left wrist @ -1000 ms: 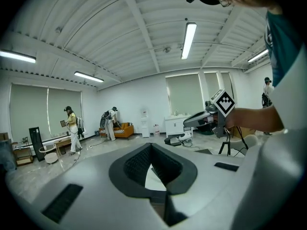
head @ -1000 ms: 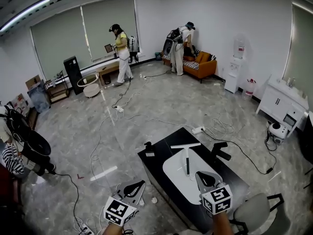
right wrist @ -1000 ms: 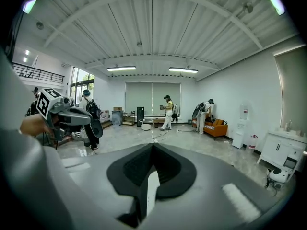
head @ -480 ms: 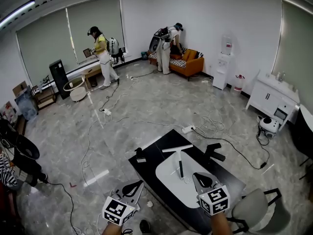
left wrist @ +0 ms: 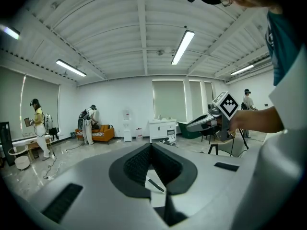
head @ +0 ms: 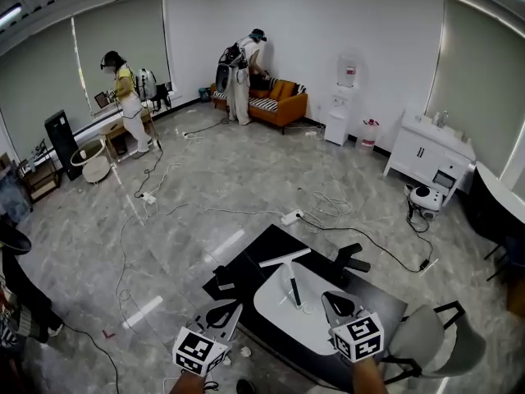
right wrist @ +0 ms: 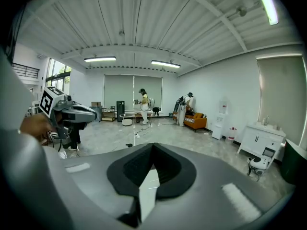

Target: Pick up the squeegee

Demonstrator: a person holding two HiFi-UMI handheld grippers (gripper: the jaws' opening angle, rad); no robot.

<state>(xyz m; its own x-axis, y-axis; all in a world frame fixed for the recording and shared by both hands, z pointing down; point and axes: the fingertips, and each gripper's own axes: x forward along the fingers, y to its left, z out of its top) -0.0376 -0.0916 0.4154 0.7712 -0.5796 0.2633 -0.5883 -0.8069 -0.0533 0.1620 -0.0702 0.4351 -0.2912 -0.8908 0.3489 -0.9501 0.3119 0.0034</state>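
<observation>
Where the grey, glossy floor (head: 246,162) runs out toward the far walls, loose cables (head: 246,212) trail across it. Two people stand at the back, one by a low table (head: 123,97) and one by the orange sofa (head: 275,97). Against the right-hand wall stands a white cabinet (head: 426,150), and beside the sofa a white water dispenser (head: 339,113) carries its bottle (head: 349,71) upside down on top; how full it is cannot be told.

Closer in, the black counter (head: 250,265) sits cornerwise, with a grey chair (head: 431,343) at its right. A white oval mat (head: 275,310) covers much of the counter's near half. The squeegee (head: 290,281) lies flat on it: the pale blade crosses the mat's far edge and the dark handle points back toward the person.

Both tongs hover at the near side, each with a cube of black-and-white square markers. The left tongs (head: 234,309) (left wrist: 151,147) hang off the counter's left edge, tips pressed together, nothing between them. The right tongs (head: 330,299) (right wrist: 152,146) sit over the mat's right side, near the handle's end but apart from it, tips likewise pressed together and empty.

A black angular object (head: 351,259) rests on the counter's right part, and a small black item (head: 225,273) sits at its left edge.
</observation>
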